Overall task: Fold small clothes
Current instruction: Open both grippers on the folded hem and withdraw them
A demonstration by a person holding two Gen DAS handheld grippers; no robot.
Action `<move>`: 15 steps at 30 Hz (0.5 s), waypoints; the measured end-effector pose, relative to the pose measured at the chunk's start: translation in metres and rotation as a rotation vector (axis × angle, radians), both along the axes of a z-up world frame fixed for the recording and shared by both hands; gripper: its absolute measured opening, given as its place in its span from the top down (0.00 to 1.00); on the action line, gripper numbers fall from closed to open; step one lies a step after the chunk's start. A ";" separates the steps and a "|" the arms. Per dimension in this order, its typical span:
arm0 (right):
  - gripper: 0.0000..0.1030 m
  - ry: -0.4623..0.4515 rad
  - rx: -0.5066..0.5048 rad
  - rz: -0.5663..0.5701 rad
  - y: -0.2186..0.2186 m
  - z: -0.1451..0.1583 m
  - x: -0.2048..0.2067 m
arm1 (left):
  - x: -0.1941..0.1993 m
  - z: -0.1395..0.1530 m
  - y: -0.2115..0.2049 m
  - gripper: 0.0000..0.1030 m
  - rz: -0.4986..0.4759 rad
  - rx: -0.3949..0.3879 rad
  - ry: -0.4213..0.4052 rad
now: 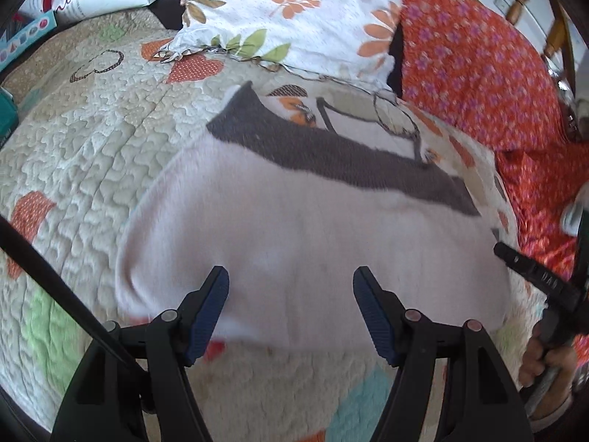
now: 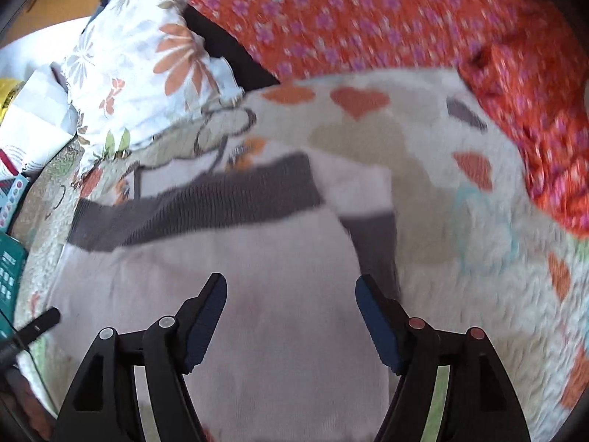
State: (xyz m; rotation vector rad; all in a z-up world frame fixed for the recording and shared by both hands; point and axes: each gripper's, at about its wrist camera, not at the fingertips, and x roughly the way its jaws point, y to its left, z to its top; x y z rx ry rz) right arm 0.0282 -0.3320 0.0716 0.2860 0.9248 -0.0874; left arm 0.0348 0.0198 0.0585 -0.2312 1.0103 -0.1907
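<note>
My left gripper and right gripper both hang open and empty over the pale sweater in the middle of the quilt — if I pinch too deep, I could catch the quilt too.

The garment lies flat on the quilt. A pillow lies behind it. A floral cloth lies to its right.
</note>
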 end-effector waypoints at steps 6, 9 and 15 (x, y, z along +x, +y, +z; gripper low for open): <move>0.31 -0.049 0.059 0.013 0.007 0.020 -0.038 | -0.049 -0.008 0.003 0.33 -0.004 -0.044 0.017; 0.34 -0.058 0.037 0.062 0.020 0.020 -0.058 | -0.069 -0.021 0.004 0.33 -0.011 -0.035 0.049; 0.39 0.010 0.097 0.169 0.042 -0.005 -0.066 | -0.088 -0.035 -0.001 0.32 -0.021 0.009 0.059</move>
